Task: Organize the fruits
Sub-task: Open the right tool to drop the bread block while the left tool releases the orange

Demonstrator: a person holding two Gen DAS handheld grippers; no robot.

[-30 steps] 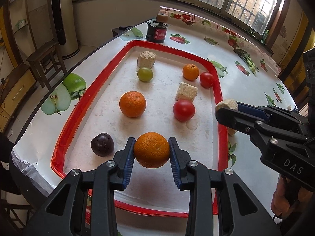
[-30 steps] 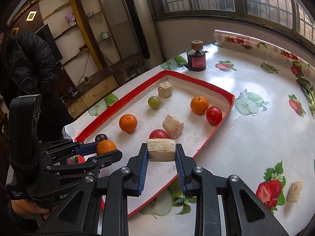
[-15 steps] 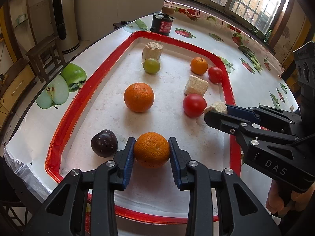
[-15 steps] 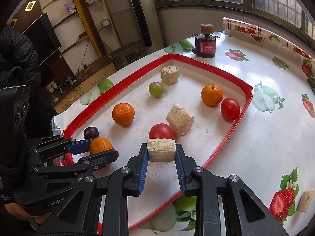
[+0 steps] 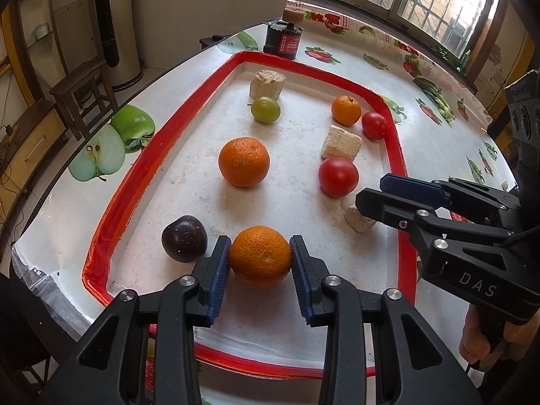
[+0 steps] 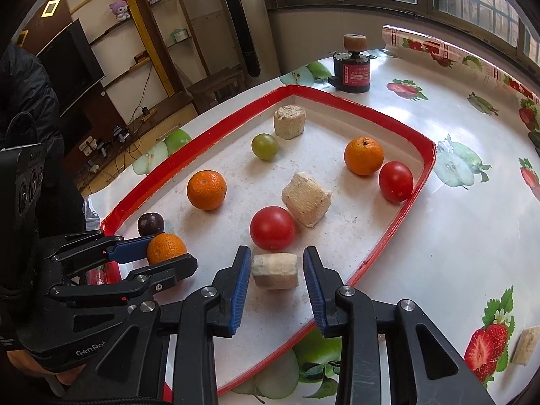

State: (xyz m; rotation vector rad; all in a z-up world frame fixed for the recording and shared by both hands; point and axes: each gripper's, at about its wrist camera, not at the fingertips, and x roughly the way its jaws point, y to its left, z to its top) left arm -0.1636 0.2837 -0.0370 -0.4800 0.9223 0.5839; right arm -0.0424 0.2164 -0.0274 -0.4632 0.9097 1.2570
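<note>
While its blue-padded fingers press both sides of an orange [image 5: 260,256], the left gripper [image 5: 260,263] holds that fruit low over the near end of a red-rimmed tray [image 5: 141,165] on a table [image 5: 435,155] covered in a fruit-print cloth, seen from the left wrist. A dark plum [image 5: 184,239] lies just left of the held orange. Farther up the tray sit a second orange [image 5: 244,161], a green grape-like fruit [image 5: 265,109] and a pale cut block [image 5: 267,84] near the far rim. To the right are a tomato [image 5: 338,176], a second pale block [image 5: 341,142], a smaller orange [image 5: 346,110] and another tomato [image 5: 374,126] by the right rim. The right gripper [image 5: 371,199] reaches in from the right, its fingers spread, with a pale chunk [image 5: 359,220] resting on the tray floor under their tips. A black jar with a red label [image 5: 282,41] stands on the table beyond the tray.

From the right wrist, the right gripper [image 6: 277,281] stands open, its pads on either side of the pale chunk [image 6: 275,270] but apart from it; the chunk lies on the tray [image 6: 391,233], just in front of the nearer tomato [image 6: 272,227]. At left, the left gripper [image 6: 158,256] is closed around its orange [image 6: 166,248], the plum [image 6: 150,223] just behind. One more pale piece [image 6: 524,344] lies on the cloth at far right, well apart from the tray.
</note>
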